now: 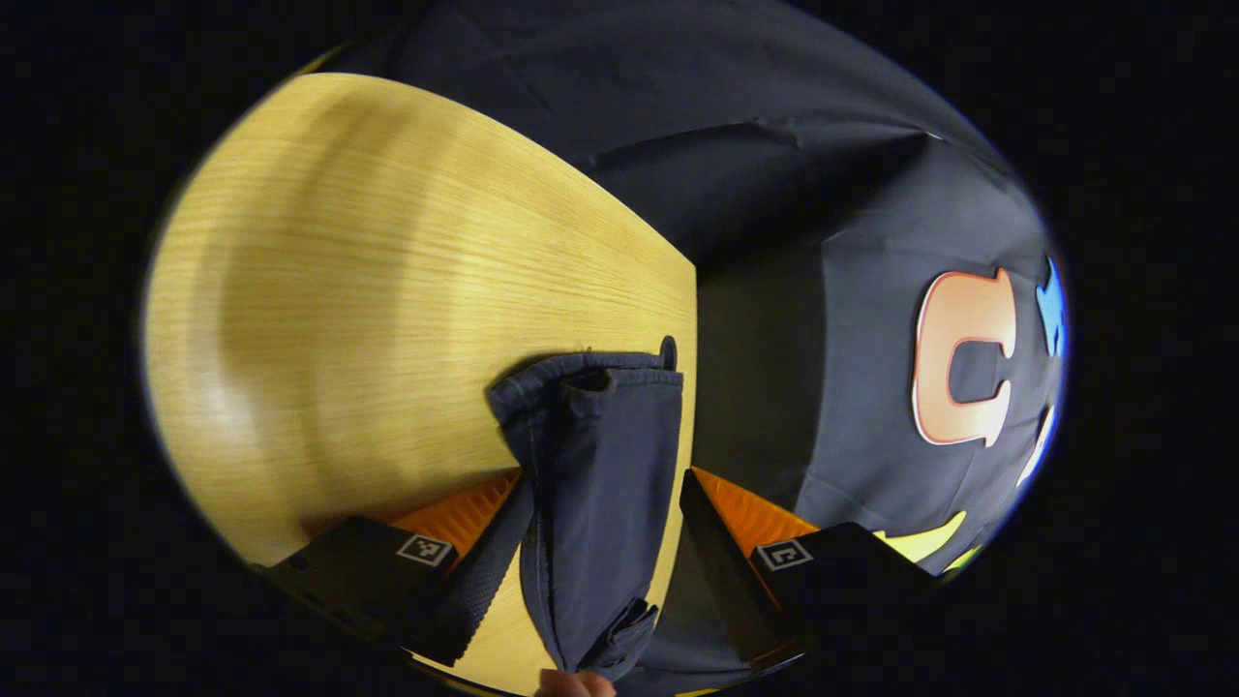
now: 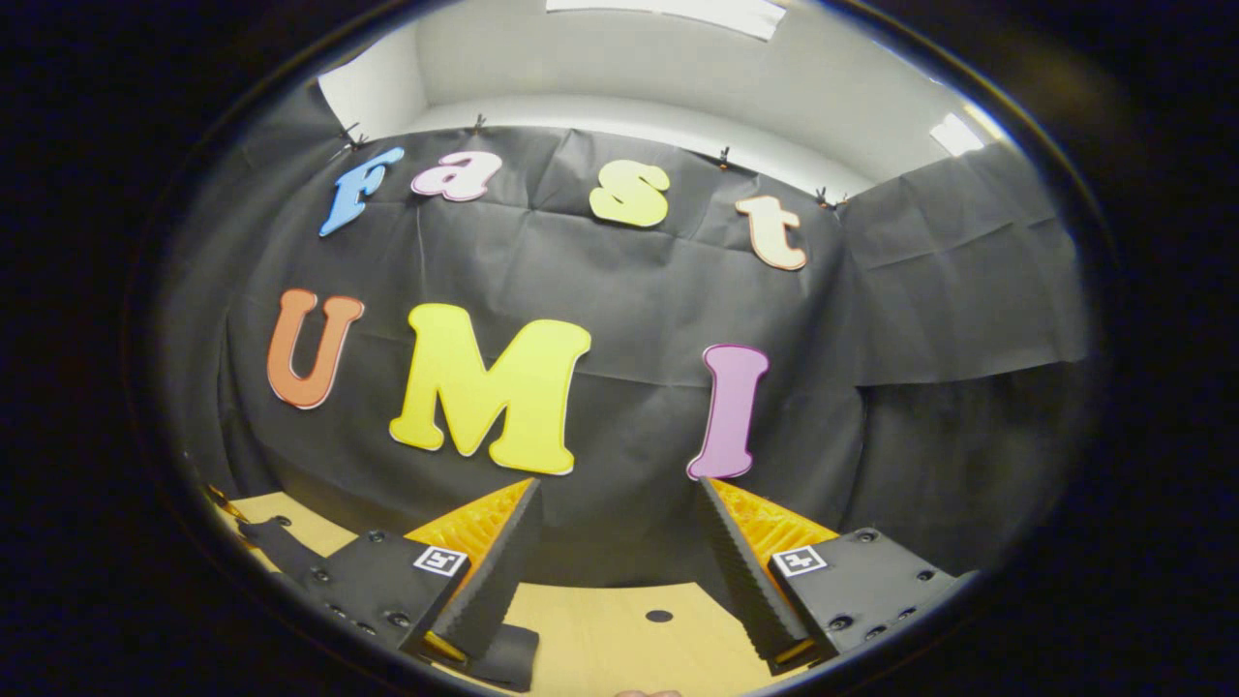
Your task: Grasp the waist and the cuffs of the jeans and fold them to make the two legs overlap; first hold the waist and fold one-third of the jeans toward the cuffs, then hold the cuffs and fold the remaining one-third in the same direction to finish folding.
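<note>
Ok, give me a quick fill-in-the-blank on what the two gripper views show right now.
1. The dark jeans lie between the left gripper's fingers, which stand ____.
2. The jeans rest on a ____ table.
3. The right gripper points at the booth's ____, holding nothing.
4. A small round ____ shows in the tabletop in the right gripper view.

Missing: open; wooden; wall; hole

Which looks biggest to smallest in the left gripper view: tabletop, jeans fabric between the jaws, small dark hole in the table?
1. Wooden tabletop, largest by far.
2. Jeans fabric, lying between the open jaws; it sits close to the camera, so it may look bigger than it is.
3. Small dark hole, at the table's edge beside the fabric.
</note>
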A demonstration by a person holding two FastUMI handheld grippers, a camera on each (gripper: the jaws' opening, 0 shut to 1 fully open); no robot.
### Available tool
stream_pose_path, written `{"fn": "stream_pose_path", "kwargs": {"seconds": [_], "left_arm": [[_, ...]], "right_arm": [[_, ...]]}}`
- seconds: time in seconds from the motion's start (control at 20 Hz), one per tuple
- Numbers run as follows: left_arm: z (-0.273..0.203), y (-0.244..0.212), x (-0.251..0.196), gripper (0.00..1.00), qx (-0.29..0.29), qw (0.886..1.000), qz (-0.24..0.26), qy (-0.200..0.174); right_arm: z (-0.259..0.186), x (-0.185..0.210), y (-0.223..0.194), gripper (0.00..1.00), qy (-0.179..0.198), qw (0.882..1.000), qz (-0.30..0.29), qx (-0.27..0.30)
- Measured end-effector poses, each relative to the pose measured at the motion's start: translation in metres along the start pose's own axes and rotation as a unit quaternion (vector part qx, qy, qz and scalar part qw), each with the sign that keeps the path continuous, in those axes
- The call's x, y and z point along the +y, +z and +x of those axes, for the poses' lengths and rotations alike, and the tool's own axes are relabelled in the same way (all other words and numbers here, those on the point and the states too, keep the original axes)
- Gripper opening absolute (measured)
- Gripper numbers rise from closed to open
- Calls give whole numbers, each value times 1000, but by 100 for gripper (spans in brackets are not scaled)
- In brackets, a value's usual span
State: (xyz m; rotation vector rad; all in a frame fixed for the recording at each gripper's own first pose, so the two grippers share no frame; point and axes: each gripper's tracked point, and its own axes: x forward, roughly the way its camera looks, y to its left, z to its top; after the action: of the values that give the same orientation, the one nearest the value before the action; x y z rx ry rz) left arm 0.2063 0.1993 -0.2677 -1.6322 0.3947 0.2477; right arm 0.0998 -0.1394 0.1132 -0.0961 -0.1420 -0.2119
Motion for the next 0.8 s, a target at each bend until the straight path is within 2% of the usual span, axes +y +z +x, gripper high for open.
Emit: {"fn": "stream_pose_path", "kwargs": {"seconds": [0.05, 0.1, 0.15, 0.2, 0.25, 0.3, 0.35, 0.4, 0.55, 0.65, 0.8], "left_arm": [[5, -3, 4, 100, 6, 1000, 5, -2], [6, -6, 6, 90, 14, 1000, 11, -2], [9, -5, 12, 85, 19, 1000, 6, 0], [9, -3, 18, 68, 22, 1000, 0, 8], [10, -1, 30, 36, 17, 999, -6, 34], [11, -1, 27, 4, 16, 1000, -6, 23], [8, -5, 27, 8, 14, 1000, 13, 20], [7, -6, 25, 4, 15, 999, 32, 13], [3, -3, 14, 4, 12, 999, 45, 10], [-4, -9, 4, 4, 3, 992, 125, 16], [-12, -31, -38, 3, -10, 964, 264, 0]], "right_arm": [[-1, -5, 2, 99, -5, 1000, -2, 1], [-2, -9, 4, 99, -9, 1000, -4, 0], [-4, -13, 6, 99, -13, 1000, -7, 0], [-4, -15, 8, 99, -15, 1000, -10, -2], [-5, -18, 11, 98, -17, 1000, -14, -4], [-7, -20, 11, 99, -19, 1000, -17, -5], [-8, -21, 12, 99, -20, 1000, -19, -5], [-9, -21, 11, 98, -20, 1000, -20, -5], [-9, -22, 8, 98, -19, 1000, -22, -2], [-10, -25, 6, 98, -21, 1000, -14, 3], [-11, -31, 7, 99, -24, 1000, -14, 1]]}}
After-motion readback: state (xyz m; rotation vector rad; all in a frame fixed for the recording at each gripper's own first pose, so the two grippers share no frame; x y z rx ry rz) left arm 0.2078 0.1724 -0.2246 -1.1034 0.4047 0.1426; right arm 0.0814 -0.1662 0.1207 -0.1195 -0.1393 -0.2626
